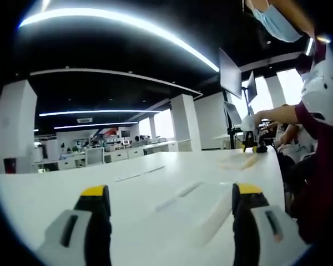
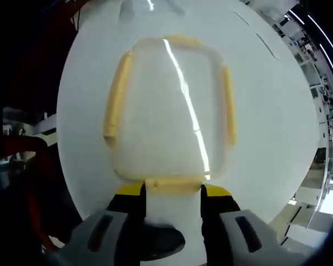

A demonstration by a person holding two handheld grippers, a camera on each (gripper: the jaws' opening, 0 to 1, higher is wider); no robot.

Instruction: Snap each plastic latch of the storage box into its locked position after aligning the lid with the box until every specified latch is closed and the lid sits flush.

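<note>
The clear storage box (image 2: 172, 111) lies on the white table (image 2: 266, 122), seen from above with its lid on. Yellow latches run along its left side (image 2: 115, 100), right side (image 2: 228, 105), far end (image 2: 183, 40) and near end (image 2: 173, 184). My right gripper (image 2: 173, 191) hovers at the near end, open, its yellow-tipped jaws standing on either side of the near latch. My left gripper (image 1: 171, 191) is wide open and holds nothing, low over the table (image 1: 155, 188). Far to its right I see the box (image 1: 244, 160) with the right gripper (image 1: 250, 143) over it.
A person in a dark red sleeve (image 1: 316, 122) stands at the table's right end. Monitors on a stand (image 1: 233, 83) rise behind the box. Desks and white pillars (image 1: 183, 122) fill the office beyond the far table edge.
</note>
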